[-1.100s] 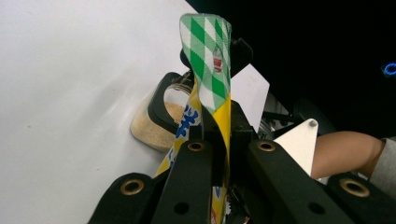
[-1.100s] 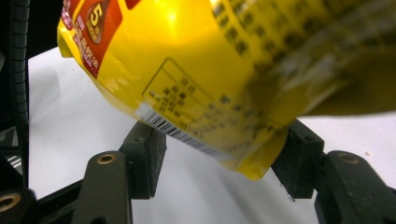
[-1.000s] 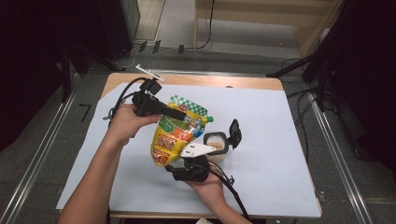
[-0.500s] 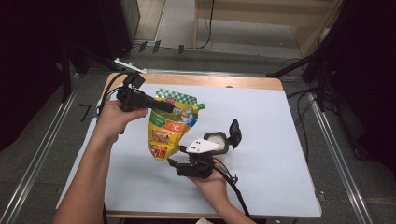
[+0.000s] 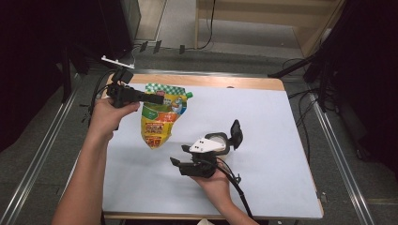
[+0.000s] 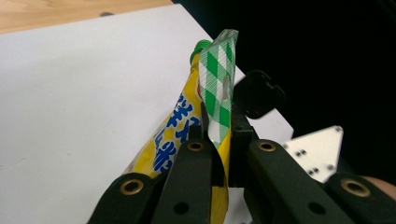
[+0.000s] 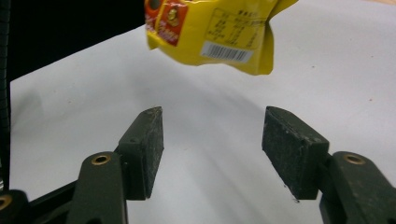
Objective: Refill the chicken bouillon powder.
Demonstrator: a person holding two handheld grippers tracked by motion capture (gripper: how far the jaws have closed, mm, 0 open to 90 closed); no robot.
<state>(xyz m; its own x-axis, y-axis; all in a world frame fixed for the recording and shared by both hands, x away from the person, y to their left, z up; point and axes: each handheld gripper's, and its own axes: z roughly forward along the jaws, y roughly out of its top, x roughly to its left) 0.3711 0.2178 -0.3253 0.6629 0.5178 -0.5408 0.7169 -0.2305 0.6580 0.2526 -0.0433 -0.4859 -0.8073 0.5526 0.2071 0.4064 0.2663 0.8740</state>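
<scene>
1. The left hand-held gripper (image 5: 157,99) is clenched on the green-checked top seam of the yellow pouch (image 5: 159,122), near the far left corner of the worktop (image 5: 263,117). The pouch hangs free above the surface, so probably it is being lifted for the other hand.
2. The pouch carries blue characters, a barcode and a small printed panel; no word is readable.
3. The right hand-held gripper (image 7: 212,151) is released, with nothing between its pads, below the pouch, near the front edge.
</scene>
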